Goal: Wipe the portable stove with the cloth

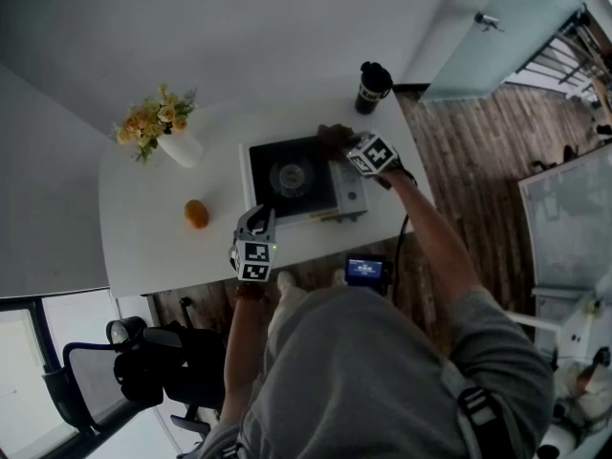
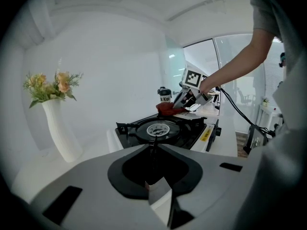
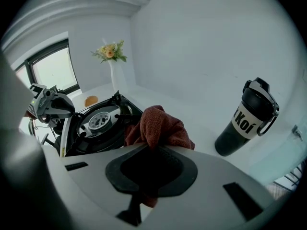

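The portable stove [image 1: 298, 182], black on top with a white casing, sits in the middle of the white table [image 1: 153, 247]. My right gripper [image 1: 368, 153] is over the stove's far right corner, shut on a bunched red-brown cloth [image 3: 160, 126] that hangs against that corner; the same cloth [image 2: 168, 108] shows in the left gripper view. My left gripper [image 1: 256, 240] is at the stove's near left corner. Its jaws stand nearly together on the stove's [image 2: 160, 131] front rim, and the right gripper view shows this left gripper [image 3: 48, 105] clamped there.
A white vase of yellow flowers [image 1: 163, 127] stands at the table's far left, with an orange fruit [image 1: 196, 214] in front of it. A black bottle [image 1: 373, 86] stands beyond the stove. A black office chair [image 1: 143, 366] is by the table's near edge.
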